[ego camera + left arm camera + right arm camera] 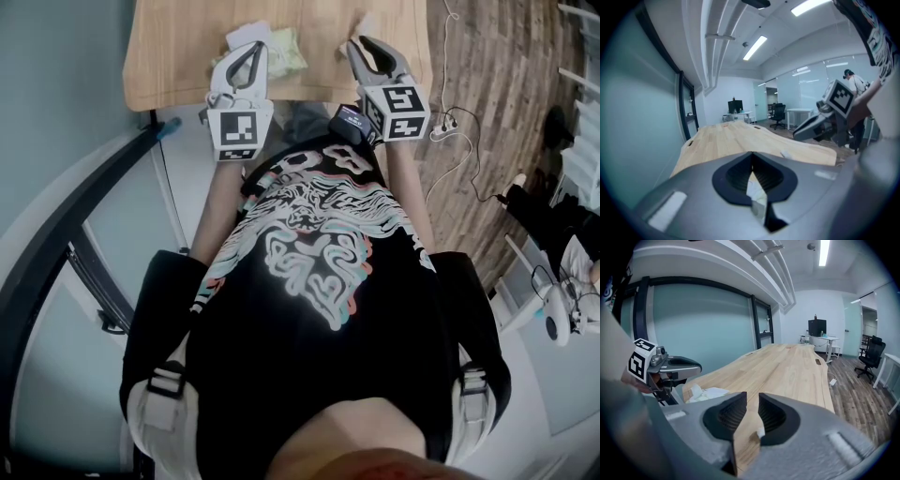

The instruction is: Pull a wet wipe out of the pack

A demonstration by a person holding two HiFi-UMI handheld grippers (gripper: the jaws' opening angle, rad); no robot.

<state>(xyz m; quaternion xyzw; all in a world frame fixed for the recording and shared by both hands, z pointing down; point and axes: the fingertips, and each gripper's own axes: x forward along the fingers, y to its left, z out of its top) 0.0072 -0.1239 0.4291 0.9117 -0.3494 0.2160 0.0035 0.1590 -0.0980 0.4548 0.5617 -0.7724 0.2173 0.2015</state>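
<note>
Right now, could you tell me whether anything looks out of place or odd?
A small white scrap seems to cling to one inner pad of the open right gripper, where nothing belongs. I cannot tell whether it is wipe material. Otherwise nothing stands out.

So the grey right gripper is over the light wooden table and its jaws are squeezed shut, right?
Not quite. The grey right gripper is over the light wooden table, but its jaws stand apart, not shut. The right gripper view shows wood through the gap.
</note>
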